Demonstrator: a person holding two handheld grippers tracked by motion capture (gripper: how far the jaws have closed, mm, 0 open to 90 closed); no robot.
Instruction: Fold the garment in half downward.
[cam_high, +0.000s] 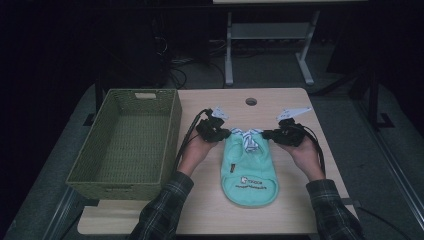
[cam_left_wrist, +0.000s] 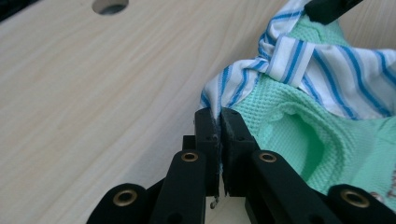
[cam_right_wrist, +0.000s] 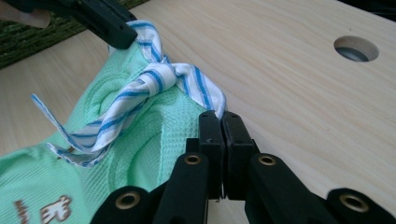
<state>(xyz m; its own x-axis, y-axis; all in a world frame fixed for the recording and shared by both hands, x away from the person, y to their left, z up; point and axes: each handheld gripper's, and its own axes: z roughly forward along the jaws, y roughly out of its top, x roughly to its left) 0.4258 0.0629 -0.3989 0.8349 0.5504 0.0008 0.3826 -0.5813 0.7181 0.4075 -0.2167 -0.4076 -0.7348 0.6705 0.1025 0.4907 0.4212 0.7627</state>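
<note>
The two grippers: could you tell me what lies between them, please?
In the high view, the green garment's striped collar spans between left gripper and right gripper.

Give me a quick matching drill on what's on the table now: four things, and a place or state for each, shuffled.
Things:
1. woven basket
2. green garment
3. left gripper
4. table hole

States:
A. shut on the striped collar's edge
B. lying between the two hands
C. at the table's far edge
D. at the table's left side

Pairs: 1-D, 2-B, 3-A, 4-C
</note>
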